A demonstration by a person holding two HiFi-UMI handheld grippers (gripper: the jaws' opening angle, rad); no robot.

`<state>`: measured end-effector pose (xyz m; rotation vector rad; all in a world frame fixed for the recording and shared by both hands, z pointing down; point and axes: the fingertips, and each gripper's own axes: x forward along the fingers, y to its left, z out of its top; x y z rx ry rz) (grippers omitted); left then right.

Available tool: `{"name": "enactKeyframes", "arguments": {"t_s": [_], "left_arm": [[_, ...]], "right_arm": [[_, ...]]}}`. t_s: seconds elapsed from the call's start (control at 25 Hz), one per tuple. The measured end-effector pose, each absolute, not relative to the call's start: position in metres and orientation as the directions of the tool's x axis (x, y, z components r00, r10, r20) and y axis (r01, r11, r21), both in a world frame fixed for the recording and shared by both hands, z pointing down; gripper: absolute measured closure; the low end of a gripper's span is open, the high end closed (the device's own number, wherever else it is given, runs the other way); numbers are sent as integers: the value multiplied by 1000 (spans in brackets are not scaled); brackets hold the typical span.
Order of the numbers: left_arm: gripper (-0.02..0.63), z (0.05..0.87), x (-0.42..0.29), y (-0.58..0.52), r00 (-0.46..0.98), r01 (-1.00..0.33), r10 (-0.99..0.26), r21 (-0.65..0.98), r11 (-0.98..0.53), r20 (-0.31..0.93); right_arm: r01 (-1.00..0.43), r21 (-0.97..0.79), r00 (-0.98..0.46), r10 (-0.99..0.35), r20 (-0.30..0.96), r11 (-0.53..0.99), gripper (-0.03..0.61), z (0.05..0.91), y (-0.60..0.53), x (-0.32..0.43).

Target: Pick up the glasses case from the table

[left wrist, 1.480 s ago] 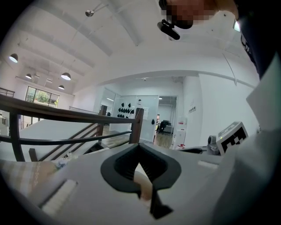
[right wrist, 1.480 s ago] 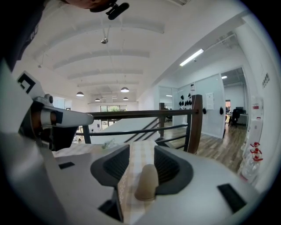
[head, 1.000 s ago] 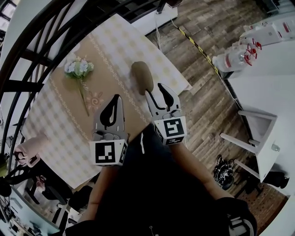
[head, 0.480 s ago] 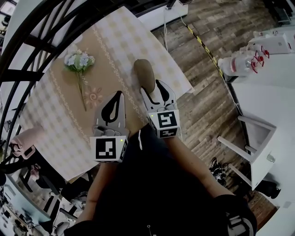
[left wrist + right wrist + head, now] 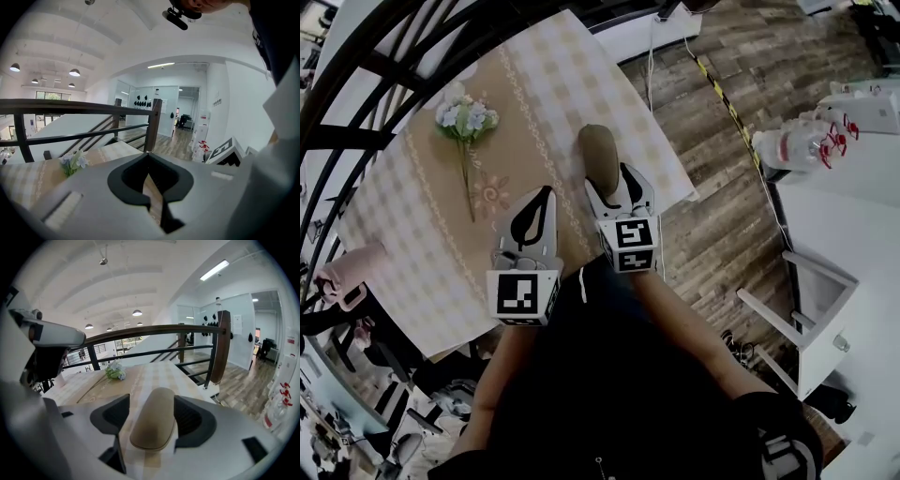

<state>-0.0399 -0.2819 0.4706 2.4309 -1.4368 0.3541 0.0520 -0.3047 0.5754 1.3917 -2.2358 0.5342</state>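
The glasses case (image 5: 600, 155) is a brown oblong lying on the checked tablecloth (image 5: 422, 244) near the table's right edge. My right gripper (image 5: 617, 183) is open, and its jaws have just been opening. Its two fingers reach either side of the case's near end. In the right gripper view the case (image 5: 153, 425) lies lengthwise between the dark pads (image 5: 111, 416), which do not press on it. My left gripper (image 5: 542, 199) hovers over the table to the left of the case, shut and empty; in its own view (image 5: 149, 157) the tips meet.
A small bunch of pale flowers (image 5: 464, 117) lies further back on the table. A dark railing (image 5: 384, 75) runs along the far side. Wooden floor, a white table with spray bottles (image 5: 797, 145) and a white stool (image 5: 811, 319) are to the right.
The right gripper has moved forward and down to the case, and its jaws have widened round the case's near end. The left gripper has dropped a little.
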Motion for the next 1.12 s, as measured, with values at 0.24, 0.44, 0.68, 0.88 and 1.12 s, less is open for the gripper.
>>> {"name": "enactKeyframes", "arguments": {"t_s": [0.24,0.44,0.68,0.88,1.12], "left_arm": [[603,476,-41,-286,459,-886,-806,124,-447,373],[603,481,-46,-287,449,-891,-807,125,-436,384],[603,482,-50,-292,433,-899,-814,120,-422,386],[603,483,-53,-293,422,-904,-814,120,-410,400],[603,479,-57,-295,418,-906,-825,114,-407,379]], "right_arm": [[-913,-130,-381,-694,610,387,280,594,-313,54],[-917,-167,-375,-644,667,361,244,612,-318,52],[-930,-196,-349,-585,732,309,221,630,-323,53],[-935,-188,-329,-538,776,301,204,642,-329,54],[-938,-177,-313,-514,799,297,199,649,-337,51]]}}
